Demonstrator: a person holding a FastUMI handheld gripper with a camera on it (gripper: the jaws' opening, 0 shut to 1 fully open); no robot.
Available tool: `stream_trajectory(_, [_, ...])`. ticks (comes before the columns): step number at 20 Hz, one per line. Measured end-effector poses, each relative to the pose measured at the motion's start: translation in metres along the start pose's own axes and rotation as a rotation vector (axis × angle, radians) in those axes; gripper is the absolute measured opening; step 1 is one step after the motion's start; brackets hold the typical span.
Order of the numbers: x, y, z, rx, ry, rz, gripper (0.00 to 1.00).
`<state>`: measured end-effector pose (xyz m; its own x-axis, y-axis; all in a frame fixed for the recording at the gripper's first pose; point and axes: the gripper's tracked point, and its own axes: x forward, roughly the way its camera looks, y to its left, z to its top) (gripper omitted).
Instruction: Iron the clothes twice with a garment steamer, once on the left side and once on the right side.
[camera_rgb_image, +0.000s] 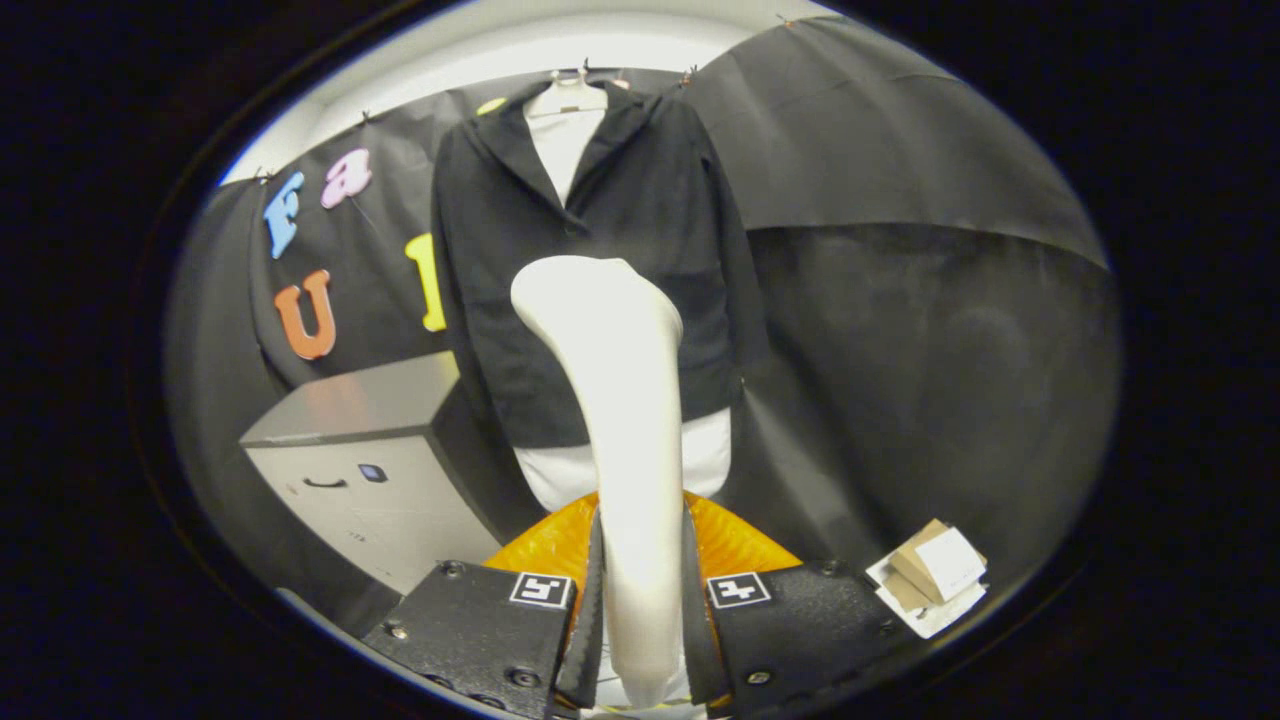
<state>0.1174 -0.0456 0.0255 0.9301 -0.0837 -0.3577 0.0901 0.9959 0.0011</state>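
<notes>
Steamer (620, 400): smooth white plastic, slightly glossy, clamped on both sides by the gripper (640, 610). Finger bodies: rough, grainy matt plastic with metal screws; pads (590, 620) ribbed, rubber-like. Jacket (600, 250): black matt cloth, fine weave, soft folds. Shirt (565, 140) under it: white smooth cloth. Hanger (568, 92): white plastic by the look. Wall (900, 300): black matt cloth, a little creased. Cabinet (370, 460): grey, smooth, faint sheen on top. Cardboard (930, 575): brown matt pieces with white paper. Orange surface (545, 545) behind the fingers: glossy, ribbed.

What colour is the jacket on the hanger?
Black jacket, over a white garment; gripper view.
</notes>
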Motion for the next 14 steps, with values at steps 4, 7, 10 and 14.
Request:
stream_trajectory(4, [-0.051, -0.018, 0.046, -0.043, -0.114, 0.106, 0.36])
stream_trajectory(7, [-0.083, -0.030, 0.079, -0.048, -0.192, 0.173, 0.36])
stream_trajectory(10, [-0.113, -0.037, 0.105, -0.050, -0.260, 0.239, 0.36])
stream_trajectory(14, [-0.139, -0.043, 0.120, -0.035, -0.310, 0.285, 0.36])
